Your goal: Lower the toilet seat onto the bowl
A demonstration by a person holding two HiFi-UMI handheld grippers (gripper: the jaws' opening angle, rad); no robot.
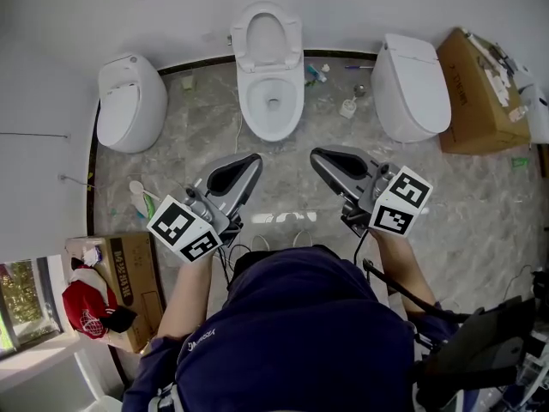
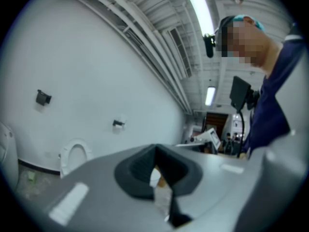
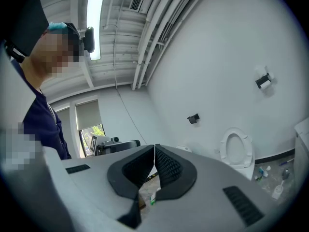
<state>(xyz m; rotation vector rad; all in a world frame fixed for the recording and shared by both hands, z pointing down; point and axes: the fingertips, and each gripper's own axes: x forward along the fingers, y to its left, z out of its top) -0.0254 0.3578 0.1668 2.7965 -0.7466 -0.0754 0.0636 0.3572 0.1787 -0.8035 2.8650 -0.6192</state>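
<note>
The middle toilet's white seat [image 1: 267, 38] stands raised against the wall above its open bowl [image 1: 273, 110]. The seat also shows upright in the left gripper view [image 2: 74, 156] and in the right gripper view [image 3: 236, 150]. My left gripper [image 1: 252, 161] and right gripper [image 1: 318, 154] hover side by side over the marble floor, well short of the bowl and apart from it. Each has its jaws closed together, with nothing between the dark pads [image 2: 145, 167] [image 3: 166, 167].
A closed toilet [image 1: 129, 101] stands left of the middle one and another [image 1: 412, 86] to its right. Bottles [image 1: 348, 106] lie on the floor between the middle and right toilets. Cardboard boxes sit at the far right [image 1: 473, 93] and near left [image 1: 129, 269].
</note>
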